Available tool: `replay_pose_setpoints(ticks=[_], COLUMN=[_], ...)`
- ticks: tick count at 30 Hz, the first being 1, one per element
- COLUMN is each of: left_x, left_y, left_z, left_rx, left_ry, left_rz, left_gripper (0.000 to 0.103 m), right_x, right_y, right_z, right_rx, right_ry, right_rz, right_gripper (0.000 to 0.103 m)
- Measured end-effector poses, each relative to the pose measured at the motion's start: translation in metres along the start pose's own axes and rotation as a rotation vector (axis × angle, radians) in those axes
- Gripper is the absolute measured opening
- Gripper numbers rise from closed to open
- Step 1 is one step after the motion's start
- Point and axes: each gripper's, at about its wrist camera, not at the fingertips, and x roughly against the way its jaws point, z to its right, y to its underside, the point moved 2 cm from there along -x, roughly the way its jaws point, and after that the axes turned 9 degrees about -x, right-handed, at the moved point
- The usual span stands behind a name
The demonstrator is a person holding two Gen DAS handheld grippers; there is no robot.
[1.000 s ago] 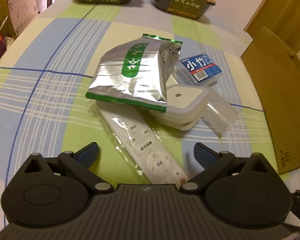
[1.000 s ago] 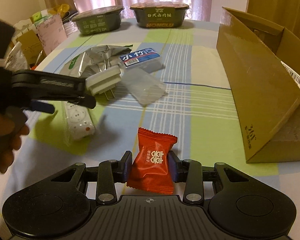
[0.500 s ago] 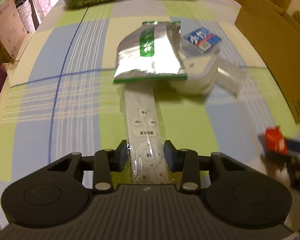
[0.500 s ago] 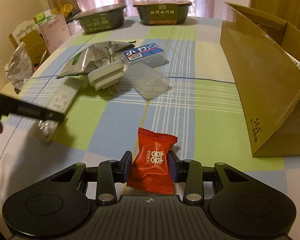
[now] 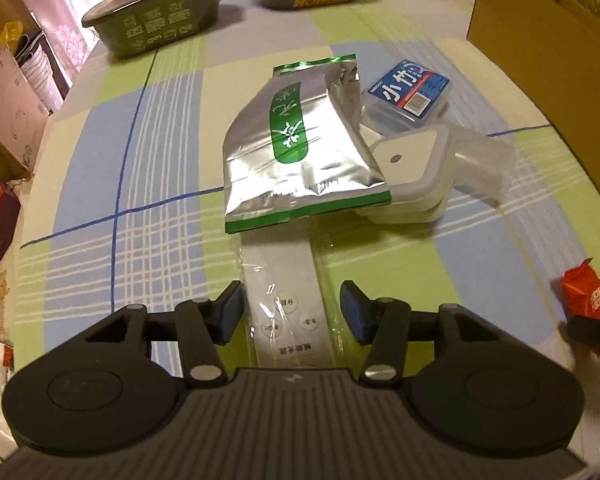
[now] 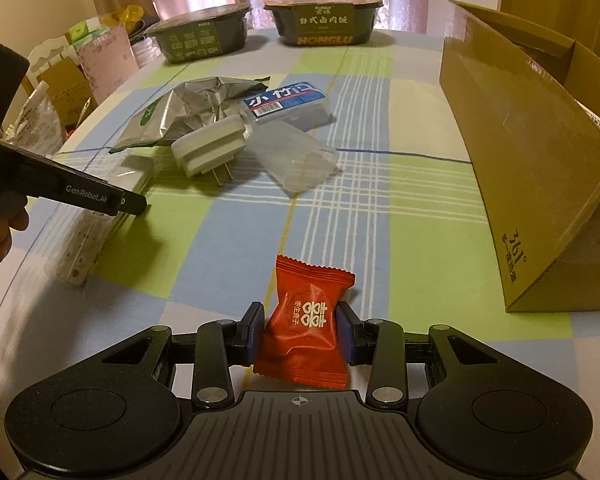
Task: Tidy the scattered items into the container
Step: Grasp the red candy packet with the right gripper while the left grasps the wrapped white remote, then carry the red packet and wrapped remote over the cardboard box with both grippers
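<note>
A white remote in clear wrap (image 5: 286, 280) lies on the checked cloth, its far end under a silver-green tea pouch (image 5: 300, 148). My left gripper (image 5: 290, 312) straddles the remote's near end, open, with a small gap at the right pad. From the right wrist view that gripper (image 6: 132, 205) hovers low over the remote (image 6: 84, 252). My right gripper (image 6: 300, 332) is shut on a red candy packet (image 6: 306, 320), held above the cloth; the candy (image 5: 584, 294) also shows at the left view's right edge. The open cardboard box (image 6: 520, 160) stands to the right.
Beside the pouch lie a blue-labelled clear case (image 5: 408, 92), a white plug adapter (image 5: 412, 168) and a clear plastic cover (image 5: 480, 164). Two dark meal tubs (image 6: 204, 40) (image 6: 324, 20) sit at the far edge. Boxes and bags (image 6: 80, 68) crowd the table's left side.
My left gripper swung in line with the remote, narrowed around its near end, then slid further along it with the fingers slightly wider. The right gripper kept hold of the candy.
</note>
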Motion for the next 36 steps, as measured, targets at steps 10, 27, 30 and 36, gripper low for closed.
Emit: replay_pose_setpoints(ticks=[10,27,30,36], left_x=[0.039,0.044,0.055,0.083], left_y=[0.048,0.049,0.047,0.039], left_z=[0.041,0.061,0.061,0.067], left_rx=[-0.069,-0.144,-0.139,-0.142], left_ry=[0.169,0.114,0.116,0.113], left_rz=[-0.046,-0.085,-0.068,-0.028], left_gripper=[0.034,0.033,0.033,0.033], right_x=[0.005,0.010,0.017,0.042], right_y=[0.005,0.008,0.006,0.000], right_z=[-0.008,-0.005,-0.005,-0.005], right_rx=[0.003,-0.020,-0.020,-0.021], right_ry=[-0.051,-0.048,-0.051,-0.048], right_rz=[-0.012,-0.017,-0.007,0.031], right_gripper=[0.041,0.041,0.041,0.041])
